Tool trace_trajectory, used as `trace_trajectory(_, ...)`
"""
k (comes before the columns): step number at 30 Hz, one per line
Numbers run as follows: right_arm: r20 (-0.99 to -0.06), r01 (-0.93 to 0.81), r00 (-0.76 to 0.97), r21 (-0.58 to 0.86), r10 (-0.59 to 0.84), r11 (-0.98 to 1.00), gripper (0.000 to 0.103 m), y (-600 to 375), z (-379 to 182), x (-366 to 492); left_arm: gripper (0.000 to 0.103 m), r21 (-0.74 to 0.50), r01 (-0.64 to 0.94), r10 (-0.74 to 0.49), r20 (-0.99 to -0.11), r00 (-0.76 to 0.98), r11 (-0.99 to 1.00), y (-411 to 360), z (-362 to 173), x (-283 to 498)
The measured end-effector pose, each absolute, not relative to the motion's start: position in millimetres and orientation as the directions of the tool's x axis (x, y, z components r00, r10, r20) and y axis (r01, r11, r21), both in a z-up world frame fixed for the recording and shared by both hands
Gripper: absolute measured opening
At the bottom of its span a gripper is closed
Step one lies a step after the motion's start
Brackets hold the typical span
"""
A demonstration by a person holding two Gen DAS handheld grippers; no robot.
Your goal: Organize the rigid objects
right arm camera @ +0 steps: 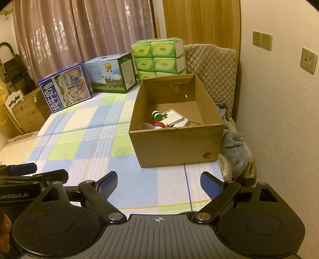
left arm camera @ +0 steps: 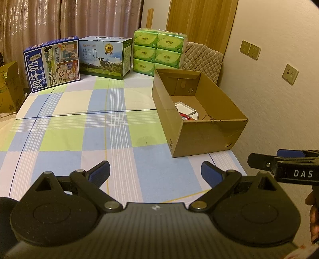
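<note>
Both tools hang above a surface (left arm camera: 79, 123) covered with a checked cloth in blue, green and white. The left hand-held gripper (left arm camera: 155, 173) has its two blue-padded fingers spread wide, and nothing is between them. The right hand-held gripper (right arm camera: 158, 185) is also spread wide and holds nothing. Each one shows at the side edge of the other's view, so they are side by side.

An open cardboard box (right arm camera: 175, 145) stands on the cloth at the right side, near the wall. Inside it lie several small rigid objects: a white flat box (right arm camera: 172, 117), a green round thing (right arm camera: 157, 116) and a red and blue item (right arm camera: 158, 125) that I cannot identify. They are close together at the near end of the box.

At the far edge of the surface, before the curtain (left arm camera: 69, 18), stand a blue milk carton (left arm camera: 52, 64), tilted, a second milk carton with a cow picture (left arm camera: 104, 57) just beside it, and a stack of green tissue packs (left arm camera: 159, 49) behind the cardboard box.
</note>
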State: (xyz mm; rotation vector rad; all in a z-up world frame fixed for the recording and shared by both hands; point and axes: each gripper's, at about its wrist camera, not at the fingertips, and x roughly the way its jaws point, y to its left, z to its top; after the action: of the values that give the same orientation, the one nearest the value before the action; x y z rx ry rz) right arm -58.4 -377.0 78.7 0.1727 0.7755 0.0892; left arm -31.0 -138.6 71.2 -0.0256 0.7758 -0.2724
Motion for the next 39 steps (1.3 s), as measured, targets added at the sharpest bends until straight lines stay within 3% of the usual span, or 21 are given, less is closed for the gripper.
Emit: trace_trajectory(39,-0.689,-0.022,0.710,0.184,0.145,0.983,0.087,-374.2,78.3,-58.8,0.096,-0.138,0.220,-0.254,-0.690,0.678,0.966,-138.7,69.9,-29.7)
